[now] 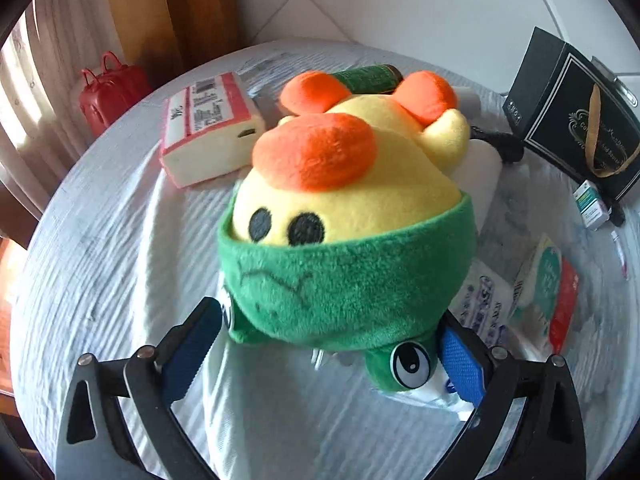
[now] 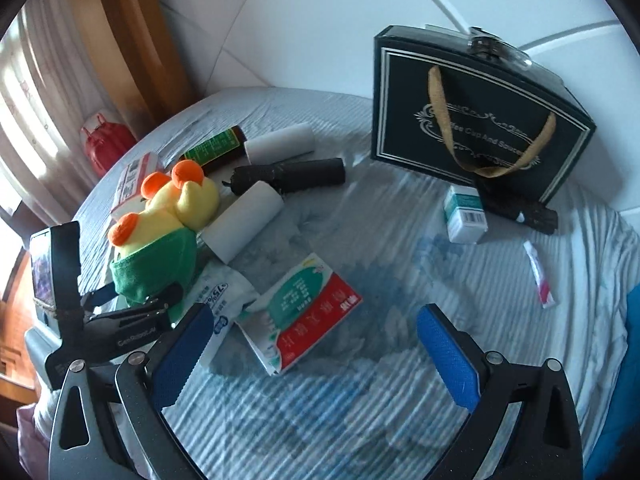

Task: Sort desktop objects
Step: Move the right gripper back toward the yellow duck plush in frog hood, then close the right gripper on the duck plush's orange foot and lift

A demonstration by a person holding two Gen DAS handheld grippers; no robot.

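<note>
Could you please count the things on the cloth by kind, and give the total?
Plush toy: 1
White rolls: 2
Black tubes: 2
Bottle: 1
Small boxes: 2
Flat packs: 2
Sachet: 1
Gift box: 1
Total: 12

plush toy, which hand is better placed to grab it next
Left. The left gripper is wide open with the plush toy right between its blue pads, not yet squeezed. The right gripper is open over bare cloth near a red and green packet, off to the toy's side.
</note>
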